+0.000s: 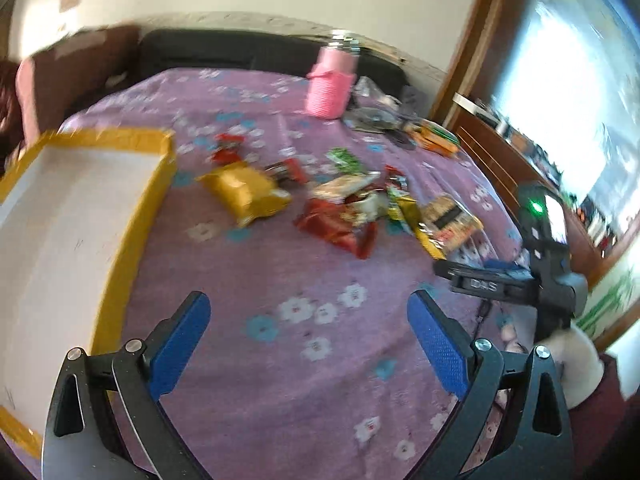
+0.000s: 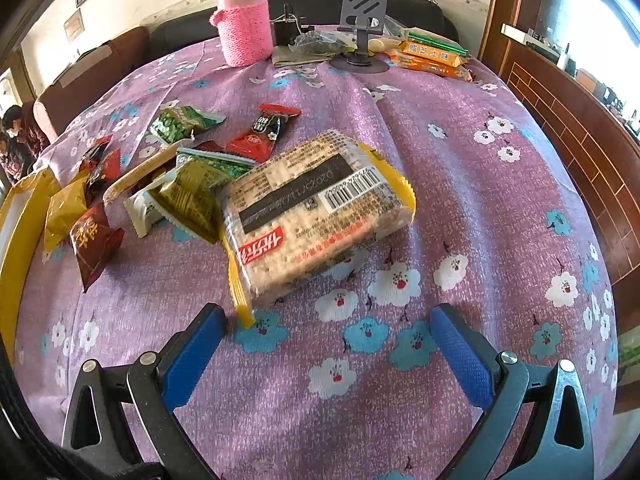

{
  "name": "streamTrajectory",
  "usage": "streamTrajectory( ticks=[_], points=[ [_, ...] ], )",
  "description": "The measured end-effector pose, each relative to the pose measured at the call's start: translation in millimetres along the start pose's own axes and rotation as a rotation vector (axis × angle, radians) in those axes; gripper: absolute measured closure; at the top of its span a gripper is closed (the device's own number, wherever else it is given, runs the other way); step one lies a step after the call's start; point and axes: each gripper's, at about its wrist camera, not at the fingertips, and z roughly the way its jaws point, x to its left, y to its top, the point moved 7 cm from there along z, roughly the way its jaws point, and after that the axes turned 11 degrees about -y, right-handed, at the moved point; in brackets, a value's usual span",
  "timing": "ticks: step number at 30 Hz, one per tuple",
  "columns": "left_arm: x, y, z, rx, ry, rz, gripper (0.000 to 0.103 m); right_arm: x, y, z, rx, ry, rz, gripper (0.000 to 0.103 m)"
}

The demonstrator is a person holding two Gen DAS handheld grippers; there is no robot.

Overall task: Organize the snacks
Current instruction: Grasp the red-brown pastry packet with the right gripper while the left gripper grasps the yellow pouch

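Note:
Snack packets lie scattered on a purple flowered tablecloth point(image 1: 280, 280). A yellow-rimmed white box point(image 1: 72, 216) sits at the left in the left wrist view. My left gripper point(image 1: 308, 312) hangs open over bare cloth, short of a gold packet point(image 1: 246, 194) and a red packet point(image 1: 336, 224). My right gripper point(image 2: 326, 324) is open, its jaws just in front of a large cracker pack point(image 2: 316, 210). Green packets point(image 2: 188, 188) and red packets point(image 2: 262, 132) lie left of and behind the crackers. The right gripper point(image 1: 476, 276) also shows at the right of the left wrist view.
A pink knit-sleeved flask point(image 2: 244, 28) stands at the far side, beside a grey phone stand point(image 2: 362, 28) and orange boxes point(image 2: 432, 58). A dark sofa point(image 2: 416, 12) lies behind the table; a wooden cabinet point(image 2: 580, 120) is at the right. A seated person point(image 2: 14, 140) is at far left.

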Motion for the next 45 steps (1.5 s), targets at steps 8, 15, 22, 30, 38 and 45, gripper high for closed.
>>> streamTrajectory(
  ticks=[8, 15, 22, 30, 38, 45],
  points=[
    [31.2, -8.6, -13.7, -0.008, -0.012, -0.065, 0.007, -4.1, 1.3, -41.3, -0.109, 0.048, 0.031, 0.023],
    [30.0, -8.6, -12.8, 0.014, -0.037, -0.075, 0.007, 63.7, 24.5, -61.2, -0.143, 0.251, -0.057, 0.033],
    [38.2, 18.9, -31.1, -0.016, -0.033, -0.040, 0.007, 134.2, 41.7, -47.7, -0.153, 0.320, -0.166, 0.032],
    [54.4, 66.2, -18.5, -0.005, -0.056, -0.088, 0.007, 159.8, 33.5, -36.9, -0.179, 0.305, -0.223, 0.035],
    [62.5, 83.5, 46.2, 0.117, -0.031, -0.131, 0.007, 159.3, 24.3, -35.3, -0.148, 0.357, -0.220, 0.070],
    [65.9, 90.4, 84.8, 0.158, 0.062, -0.100, 0.007, 148.8, 20.2, -45.6, -0.108, 0.440, -0.184, 0.070]
  ],
)
